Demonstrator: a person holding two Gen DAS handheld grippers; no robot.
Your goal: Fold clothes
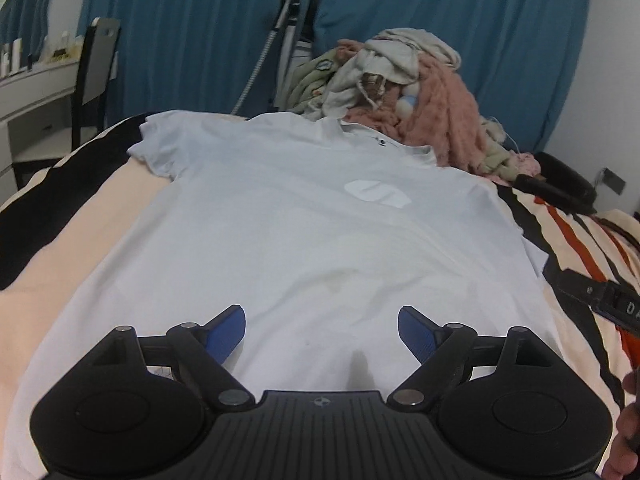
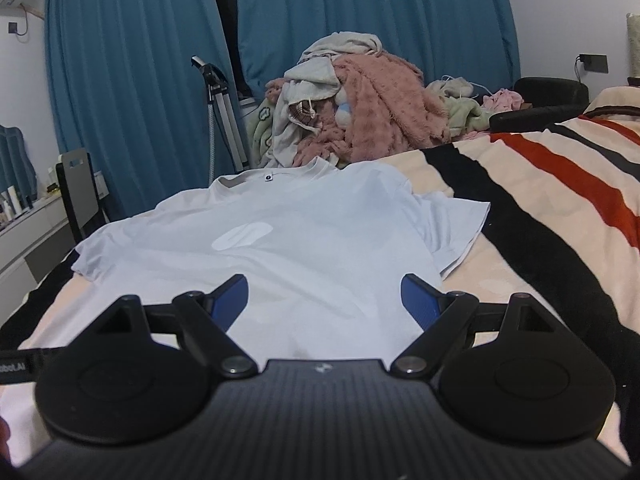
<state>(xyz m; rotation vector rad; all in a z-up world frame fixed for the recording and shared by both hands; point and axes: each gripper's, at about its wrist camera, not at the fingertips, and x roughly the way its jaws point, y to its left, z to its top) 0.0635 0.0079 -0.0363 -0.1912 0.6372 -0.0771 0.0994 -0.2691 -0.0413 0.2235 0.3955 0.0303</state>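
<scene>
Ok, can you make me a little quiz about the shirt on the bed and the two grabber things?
1. True or false: the white T-shirt lies spread out flat on the striped bedcover.
2. What sits behind the shirt's collar? A) a stack of books B) a pile of unfolded clothes C) a sleeping cat
3. Fill in: the left gripper and the right gripper both have their jaws ____, with nothing pinched between them.

Key: 1 true; 2 B; 3 open
</scene>
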